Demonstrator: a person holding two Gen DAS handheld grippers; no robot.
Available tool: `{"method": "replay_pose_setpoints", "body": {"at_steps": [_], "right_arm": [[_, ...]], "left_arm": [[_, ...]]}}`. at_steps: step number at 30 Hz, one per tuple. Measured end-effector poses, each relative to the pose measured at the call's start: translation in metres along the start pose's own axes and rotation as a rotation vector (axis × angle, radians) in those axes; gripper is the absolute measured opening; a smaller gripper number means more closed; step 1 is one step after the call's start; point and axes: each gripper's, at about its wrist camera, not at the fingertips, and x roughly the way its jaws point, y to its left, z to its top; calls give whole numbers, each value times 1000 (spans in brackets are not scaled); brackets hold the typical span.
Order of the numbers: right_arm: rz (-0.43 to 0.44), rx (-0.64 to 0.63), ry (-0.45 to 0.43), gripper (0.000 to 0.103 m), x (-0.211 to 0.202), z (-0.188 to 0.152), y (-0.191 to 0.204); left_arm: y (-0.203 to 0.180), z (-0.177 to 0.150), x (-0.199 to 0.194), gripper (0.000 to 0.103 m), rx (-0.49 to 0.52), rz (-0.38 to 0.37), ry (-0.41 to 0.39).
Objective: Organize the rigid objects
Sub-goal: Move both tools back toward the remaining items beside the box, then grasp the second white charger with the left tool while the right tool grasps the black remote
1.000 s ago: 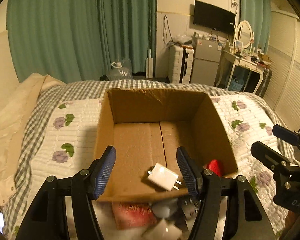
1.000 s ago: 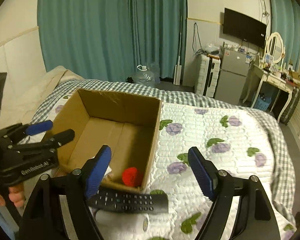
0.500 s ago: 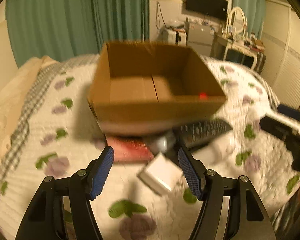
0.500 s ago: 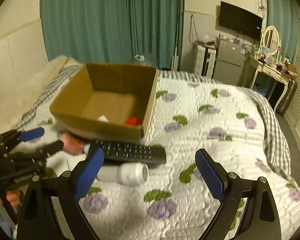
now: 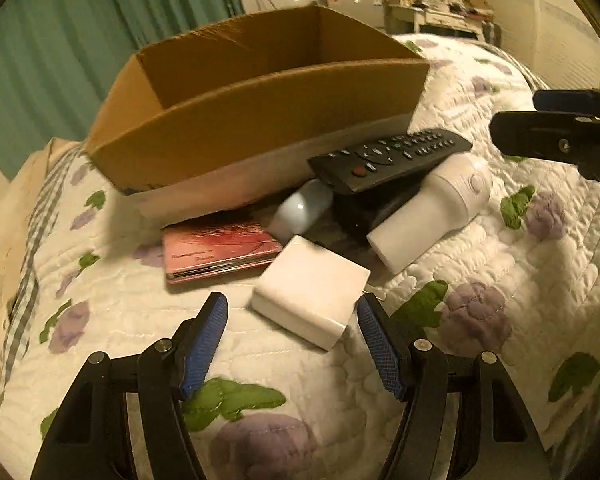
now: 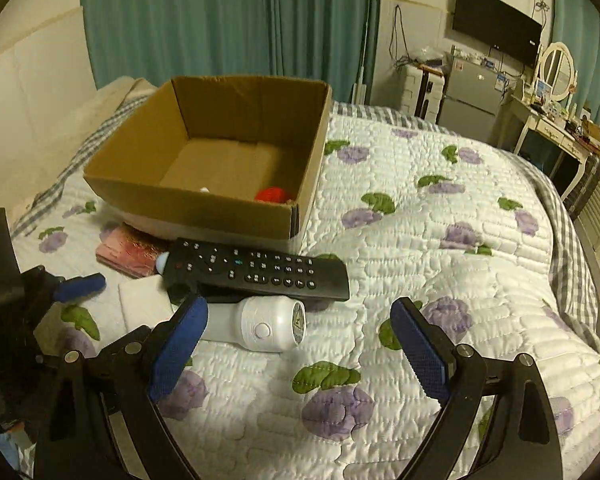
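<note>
Now the left tool (image 5: 292,344) has dropped low over the bed (image 5: 500,264), jaws spread wide and holding nothing; a second ago it sat above the cardboard box (image 5: 260,120) with the small white plug beneath it. That view no longer looks down into the box, only at its outer front wall.

Left to right on the quilt, left view: pink booklet (image 5: 220,250) tucked partly under the box front, white power brick (image 5: 312,304) lying flat just ahead of the left tool's tips, roughly between them but not touched. Behind it a pale rounded item (image 5: 304,210), mostly hidden, can't tell what. Then the black remote (image 5: 388,158) propped over a dark object, with the white cylinder device (image 5: 432,216) lying on its side against it. Right tool's tips (image 5: 556,136) show at the far right edge.

Right view: right tool (image 6: 300,340) has pulled back and lifted slightly versus earlier, jaws released, empty, hovering over the cylinder device (image 6: 260,324) and remote (image 6: 256,270). Box (image 6: 204,204) sits beyond them; inside, a red object (image 6: 274,195) at the near right corner and a small white item (image 6: 204,189) just peeking over the front wall. Remote, cylinder, brick and booklet are all outside the box.
</note>
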Motion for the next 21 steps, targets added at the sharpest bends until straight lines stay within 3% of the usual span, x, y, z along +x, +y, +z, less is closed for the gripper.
{"method": "replay_pose_setpoints", "body": {"at_steps": [8,10,11,13,15,18,21], "right_arm": [[-13,10,31,93,11,-1,-2],[-15,8,34,93,12,-1,-2],[-15,8,33,93,11,-1,-1],[-8,9,27,93,9,-1,-1],[0,6,16,93,6,0,-1],[0,-19,4,93,4,1,3],[-2,-70,-9,93,4,1,12]], "left_arm": [[-7,7,19,70,67,-7,32],[-7,5,16,64,69,-17,19],[-7,4,12,57,71,-37,9],[-6,2,7,57,60,-35,1],[-2,0,-1,56,34,-41,-10],[17,1,-20,56,-83,-96,-43],[38,4,-37,56,-183,-56,-76]]}}
